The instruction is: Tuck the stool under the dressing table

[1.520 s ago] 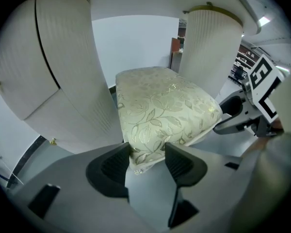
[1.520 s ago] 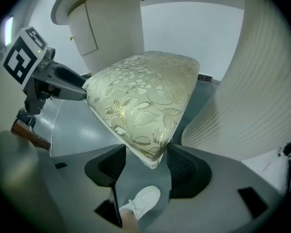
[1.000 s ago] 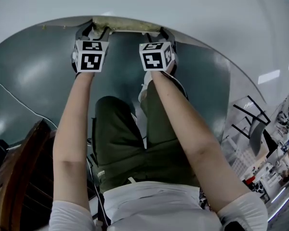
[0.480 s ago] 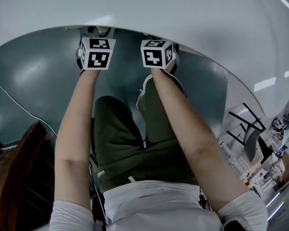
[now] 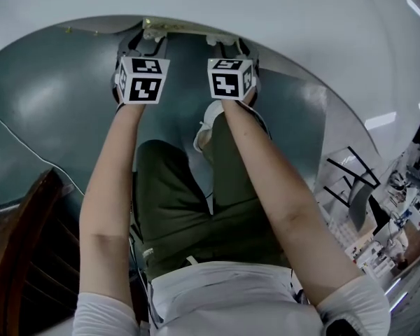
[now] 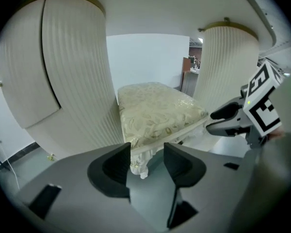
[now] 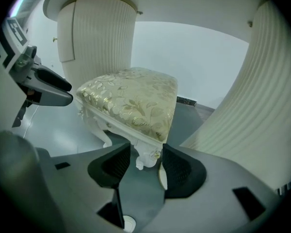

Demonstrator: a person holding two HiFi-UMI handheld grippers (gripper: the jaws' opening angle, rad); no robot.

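Note:
The stool (image 6: pixel 155 110) has a cream, gold-patterned cushion and white carved legs. It stands between the dressing table's two fluted pedestals (image 6: pixel 72 72) (image 6: pixel 228 67). From the head view only its front edge (image 5: pixel 189 28) shows under the white table top (image 5: pixel 266 12). My left gripper (image 6: pixel 146 152) (image 5: pixel 141 39) is shut on the stool's near left corner, over the leg. My right gripper (image 7: pixel 146 152) (image 5: pixel 229 42) holds the near right corner (image 7: pixel 145 152); its jaws are closing on the carved leg top between them. Each gripper sees the other (image 6: pixel 233 120) (image 7: pixel 46 89) beside the seat.
A dark wooden piece of furniture (image 5: pixel 21 257) stands at the lower left. A thin cable (image 5: pixel 28 152) runs over the grey floor (image 5: pixel 56 96). A black wire rack (image 5: pixel 353 180) stands at the right. The person's legs (image 5: pixel 189 201) are right behind the grippers.
Both grippers stay at the stool's front corners. Half a second ago the table top hid the stool's front edge; now it shows again.

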